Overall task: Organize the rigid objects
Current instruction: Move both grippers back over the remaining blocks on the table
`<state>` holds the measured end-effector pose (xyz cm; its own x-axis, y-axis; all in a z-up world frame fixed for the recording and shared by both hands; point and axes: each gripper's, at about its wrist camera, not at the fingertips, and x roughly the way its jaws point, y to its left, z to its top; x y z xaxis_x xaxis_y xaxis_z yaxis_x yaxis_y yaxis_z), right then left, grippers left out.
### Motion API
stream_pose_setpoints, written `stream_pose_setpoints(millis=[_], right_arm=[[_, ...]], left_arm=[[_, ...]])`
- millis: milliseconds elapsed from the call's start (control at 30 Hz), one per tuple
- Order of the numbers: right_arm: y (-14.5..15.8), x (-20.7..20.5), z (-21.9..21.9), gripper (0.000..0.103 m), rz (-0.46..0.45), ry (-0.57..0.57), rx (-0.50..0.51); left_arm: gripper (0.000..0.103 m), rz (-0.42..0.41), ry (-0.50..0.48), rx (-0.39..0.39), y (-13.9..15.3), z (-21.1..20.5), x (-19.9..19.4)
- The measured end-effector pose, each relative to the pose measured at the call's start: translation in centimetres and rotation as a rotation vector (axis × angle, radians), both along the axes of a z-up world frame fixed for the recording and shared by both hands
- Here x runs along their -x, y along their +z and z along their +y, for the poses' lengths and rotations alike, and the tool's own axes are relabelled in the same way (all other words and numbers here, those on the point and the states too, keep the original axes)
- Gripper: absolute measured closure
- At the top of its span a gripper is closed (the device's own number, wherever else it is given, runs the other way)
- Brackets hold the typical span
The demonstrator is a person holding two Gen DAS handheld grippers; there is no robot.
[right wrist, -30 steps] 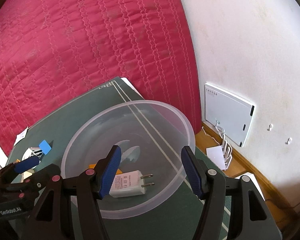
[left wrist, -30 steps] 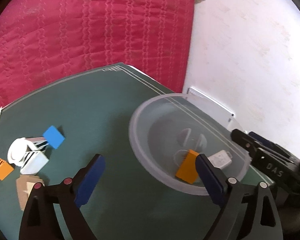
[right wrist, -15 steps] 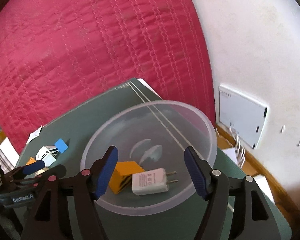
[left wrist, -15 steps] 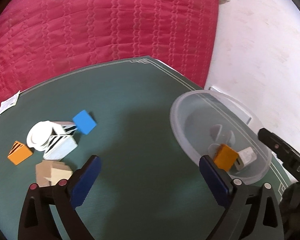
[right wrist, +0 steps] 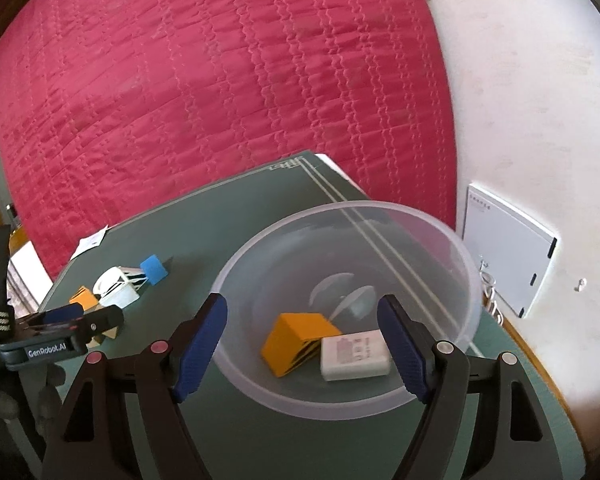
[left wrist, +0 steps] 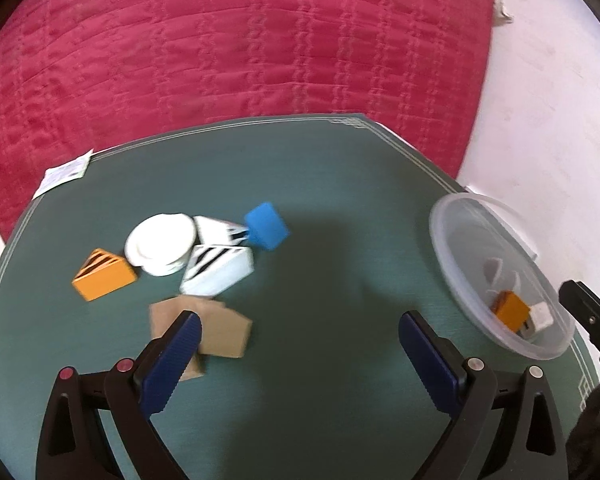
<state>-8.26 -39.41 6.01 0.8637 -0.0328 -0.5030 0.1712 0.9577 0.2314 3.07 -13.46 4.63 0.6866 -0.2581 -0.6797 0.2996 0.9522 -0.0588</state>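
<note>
Left wrist view: left hand-held gripper (left wrist: 300, 354) spread wide, empty, above counter (left wrist: 320, 208) near cardboard piece (left wrist: 220, 328). Right hand-held gripper (right wrist: 303, 346) opening, empty, over bowl (right wrist: 470, 276) holding orange block (right wrist: 296, 334), charger (right wrist: 356, 356). Advice: straddle one loose piece squarely before clenching.

Orange block (right wrist: 296, 342) and white charger (right wrist: 356, 355) touching inside clear bowl (right wrist: 260, 396)

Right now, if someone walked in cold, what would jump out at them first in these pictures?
Probably the big red quilt behind the green table. Next, the clear plastic bowl at the table's right end, holding an orange block and a white charger. Left of it lies a cluster of small pieces, the blue block standing out.
</note>
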Motion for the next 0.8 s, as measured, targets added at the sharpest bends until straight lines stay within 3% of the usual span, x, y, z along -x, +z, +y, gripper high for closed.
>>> stream_pose_setpoints(millis=[433,800], right_arm=[[-0.4,-0.7,3.0,0.024,0.027,0.061,-0.015],[-0.8,-1.7,7.3,0.024,0.059,0.188,-0.025]], left_arm=[[0.002,0.033,0.173,-0.037,-1.6,6.0,-1.1],[0.002,0.067,0.205,-0.069,-3.2,7.7,-2.1]])
